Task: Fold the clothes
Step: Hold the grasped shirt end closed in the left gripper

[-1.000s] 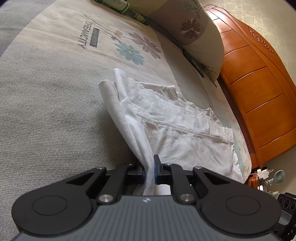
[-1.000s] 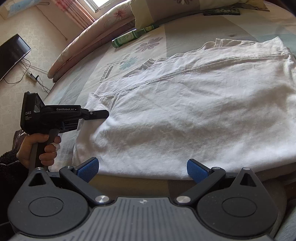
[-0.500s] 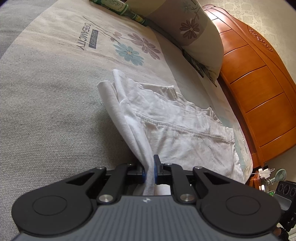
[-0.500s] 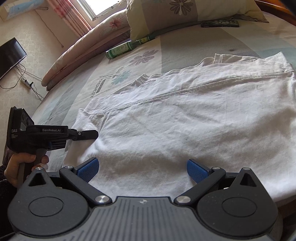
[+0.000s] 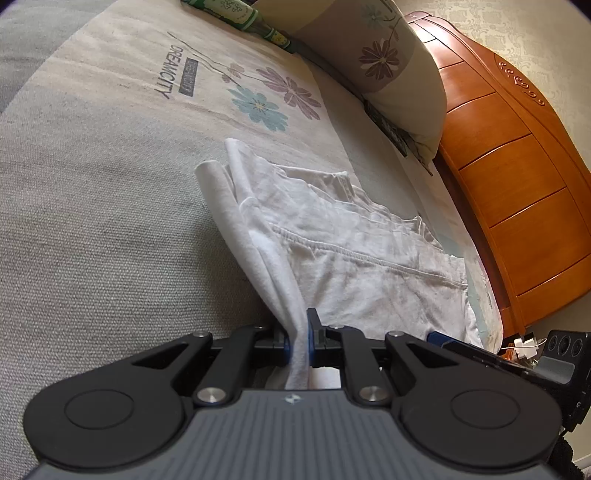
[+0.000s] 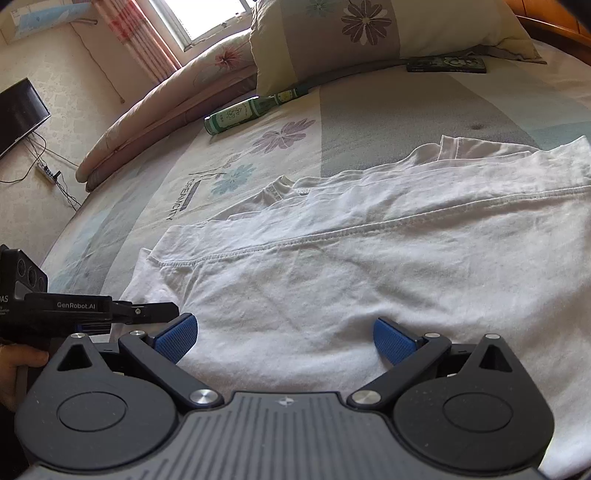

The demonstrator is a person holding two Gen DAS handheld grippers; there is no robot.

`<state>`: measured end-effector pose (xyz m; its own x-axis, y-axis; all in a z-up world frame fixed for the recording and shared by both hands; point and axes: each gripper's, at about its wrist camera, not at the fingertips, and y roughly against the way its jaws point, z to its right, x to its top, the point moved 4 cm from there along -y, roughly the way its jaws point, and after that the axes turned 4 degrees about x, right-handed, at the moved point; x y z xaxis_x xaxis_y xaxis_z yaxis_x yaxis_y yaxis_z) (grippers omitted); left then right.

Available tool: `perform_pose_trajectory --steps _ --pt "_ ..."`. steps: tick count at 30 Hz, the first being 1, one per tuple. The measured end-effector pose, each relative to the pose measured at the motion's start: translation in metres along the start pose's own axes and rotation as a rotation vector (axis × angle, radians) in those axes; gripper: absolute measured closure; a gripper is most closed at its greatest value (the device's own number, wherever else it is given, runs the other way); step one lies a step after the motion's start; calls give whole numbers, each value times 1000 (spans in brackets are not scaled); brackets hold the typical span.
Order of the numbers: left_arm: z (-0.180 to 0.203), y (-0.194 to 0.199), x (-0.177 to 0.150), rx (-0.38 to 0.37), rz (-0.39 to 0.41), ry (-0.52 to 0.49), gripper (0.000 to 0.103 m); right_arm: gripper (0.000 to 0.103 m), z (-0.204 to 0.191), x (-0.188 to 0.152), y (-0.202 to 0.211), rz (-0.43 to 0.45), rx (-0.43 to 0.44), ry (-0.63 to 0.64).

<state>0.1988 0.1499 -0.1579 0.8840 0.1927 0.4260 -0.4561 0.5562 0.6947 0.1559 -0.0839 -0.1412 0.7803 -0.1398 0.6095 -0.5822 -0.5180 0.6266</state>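
Observation:
A white T-shirt (image 6: 369, 266) lies spread on the bed, its hem seam running across and its collar at the far side. My left gripper (image 5: 298, 341) is shut on a bunched edge of the white T-shirt (image 5: 332, 251) near the bed's front; its black body shows as the left gripper (image 6: 173, 309) at the shirt's near-left corner in the right wrist view. My right gripper (image 6: 283, 338) stands open low over the shirt's near edge, blue pads wide apart with cloth under them, not pinched.
A green bottle (image 6: 243, 112) lies near the floral pillow (image 6: 369, 33) at the head of the bed. A dark flat box (image 6: 447, 64) rests beside the pillow. The orange wooden headboard (image 5: 517, 166) bounds the bed on one side. A hand (image 6: 14, 369) holds the left gripper's handle.
My right gripper has moved forward onto the shirt's near edge and closer to the left gripper, still open. The left gripper has kept its hold without moving.

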Motion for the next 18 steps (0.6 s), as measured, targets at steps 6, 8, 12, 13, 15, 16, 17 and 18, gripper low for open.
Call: perform_pose_trajectory --steps 6,8,12,13,15,16,17,18 --pt "1 0 1 5 -2 2 90 0 8 27 -19 33 -7 -9" --pt "1 0 1 8 -4 1 90 0 11 39 -29 39 -11 -11" --pt "1 0 2 11 -8 1 90 0 18 67 -49 58 -23 -8" --pt "1 0 2 12 -9 2 90 0 19 75 -54 62 -32 -2" --pt "2 -1 2 16 -11 -3 90 0 24 87 -64 47 -42 -9" --pt "2 -1 2 19 -12 -4 90 0 26 90 -67 43 -39 -21" --pt "2 -1 2 21 -13 -4 90 0 28 93 -68 41 -35 -34" --pt "2 -1 3 22 -15 -4 90 0 29 94 -66 36 -32 -44"
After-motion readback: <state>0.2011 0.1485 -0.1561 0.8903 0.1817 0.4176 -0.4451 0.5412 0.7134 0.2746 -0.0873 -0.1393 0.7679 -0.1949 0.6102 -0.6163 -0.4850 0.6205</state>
